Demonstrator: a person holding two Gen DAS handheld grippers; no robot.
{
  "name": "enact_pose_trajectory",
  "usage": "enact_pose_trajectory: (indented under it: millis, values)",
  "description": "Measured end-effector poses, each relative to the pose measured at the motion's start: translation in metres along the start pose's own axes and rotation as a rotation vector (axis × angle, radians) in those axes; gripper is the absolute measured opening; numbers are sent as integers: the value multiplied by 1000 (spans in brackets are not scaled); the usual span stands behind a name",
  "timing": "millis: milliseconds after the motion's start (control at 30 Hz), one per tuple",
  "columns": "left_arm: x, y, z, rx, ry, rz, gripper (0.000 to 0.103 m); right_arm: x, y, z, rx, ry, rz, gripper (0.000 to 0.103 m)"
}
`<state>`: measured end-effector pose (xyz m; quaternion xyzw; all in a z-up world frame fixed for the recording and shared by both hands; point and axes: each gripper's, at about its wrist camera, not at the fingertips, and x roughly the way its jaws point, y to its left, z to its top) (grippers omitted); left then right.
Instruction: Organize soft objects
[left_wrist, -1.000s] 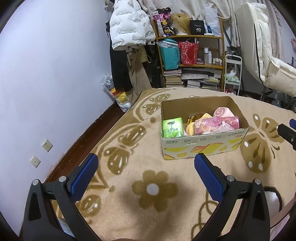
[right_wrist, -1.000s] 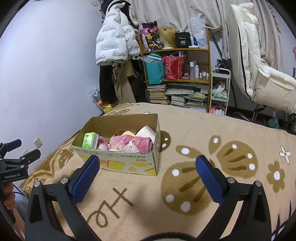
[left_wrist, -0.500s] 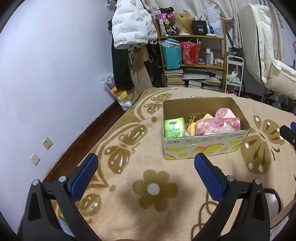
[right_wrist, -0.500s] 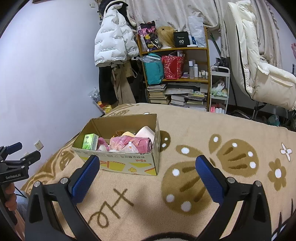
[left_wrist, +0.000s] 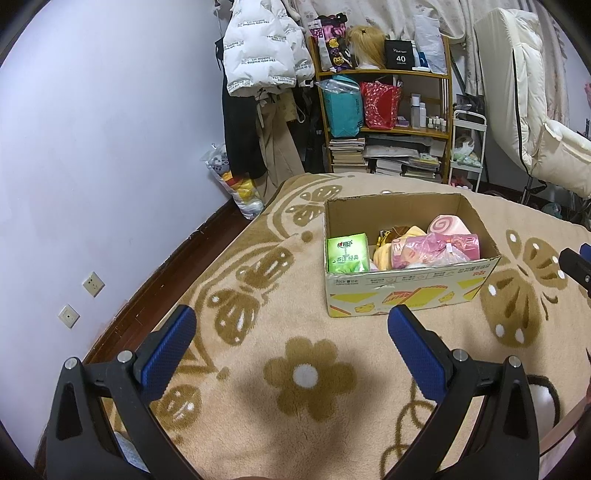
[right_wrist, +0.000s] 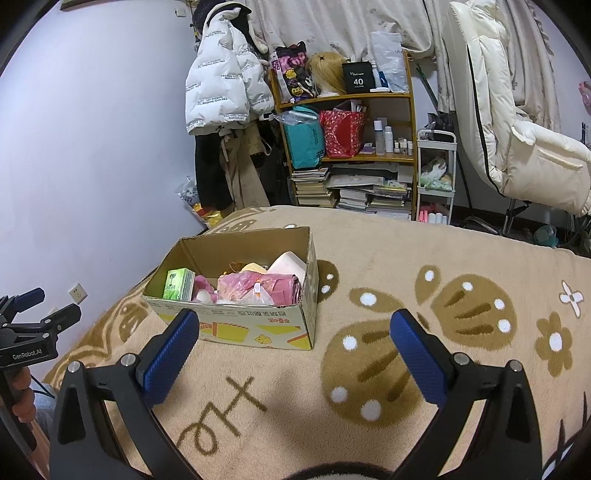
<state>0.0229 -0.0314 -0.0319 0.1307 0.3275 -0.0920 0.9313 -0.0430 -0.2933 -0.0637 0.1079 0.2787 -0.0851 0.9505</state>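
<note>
**Soft items in carton, both grippers empty above blanket**

Cardboard box (left_wrist: 406, 291) sits on the patterned blanket (left_wrist: 303, 376), holding a green tissue pack (left_wrist: 348, 253), a pink plastic bag (left_wrist: 436, 248), a pink swirl cushion (left_wrist: 445, 225) and a yellow plush piece (left_wrist: 384, 254). No loose soft items visible on the blanket. Left gripper (left_wrist: 291, 341) and right gripper (right_wrist: 295, 341): fingers spread wide, holding nothing, both short of the box. Scene fits either contents awaiting sorting or contents already packed. For any grasp: approach from above, clear the box rim, pinch the bulk, not loose film.
</note>
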Motion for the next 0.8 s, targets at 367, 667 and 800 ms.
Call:
enact_pose_trajectory:
  millis: [367,667,800]
  values:
    - [1,-2,-2,3,9,3,102,-1,-1,0,-3,1,2,103]
    - [-1,-5,-2,3,7,4,102,-2,0,0,26,-10,-19,103]
    - [-3,-5,-1,-2,5,-1,102,-3,0,1,35,-12,-22,103]
